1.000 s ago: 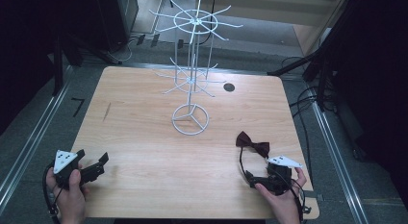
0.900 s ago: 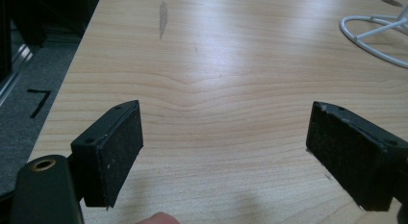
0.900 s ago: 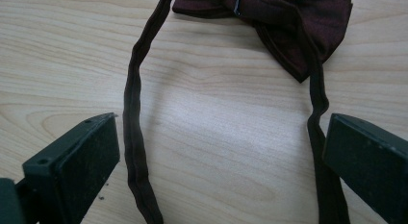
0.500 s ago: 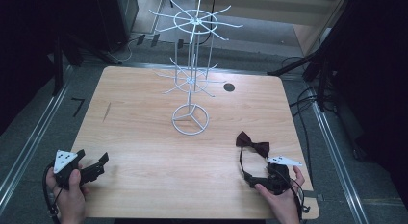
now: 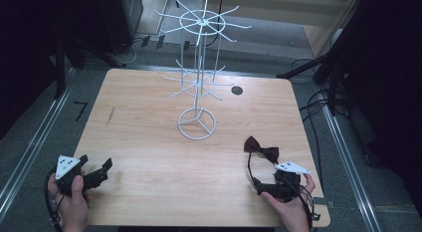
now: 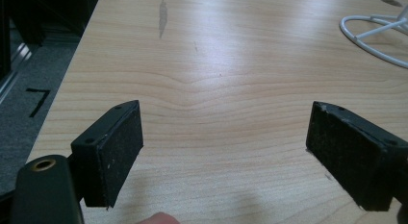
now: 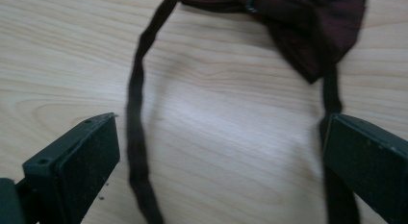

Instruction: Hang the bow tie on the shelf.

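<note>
- Your right gripper [image 5: 260,184] is low over the worktop [image 5: 149,157] with its jaws spread wide and nothing between the pads, so it is ready to take something, not holding yet.
- The bow tie [image 7: 288,17] lies flat on the worktop just ahead of this gripper. Its thin strap [image 7: 137,118] runs back in a loop toward you: one side passes between the jaws close to the left pad, the other side goes down beside the right pad.
- I judge that you aim at the strap and not at the bow, because the strap is the part that can hang on a hook.
- Your left gripper [image 5: 94,173] is also wide open and empty, resting at the near corner on its own side, well apart from the bow tie. It seems to wait there so it does not disturb the reach.
- The white wire stand [image 5: 198,87] is upright farther ahead of both grippers, with free arms at two levels; it is probably where the bow tie should go.
</note>
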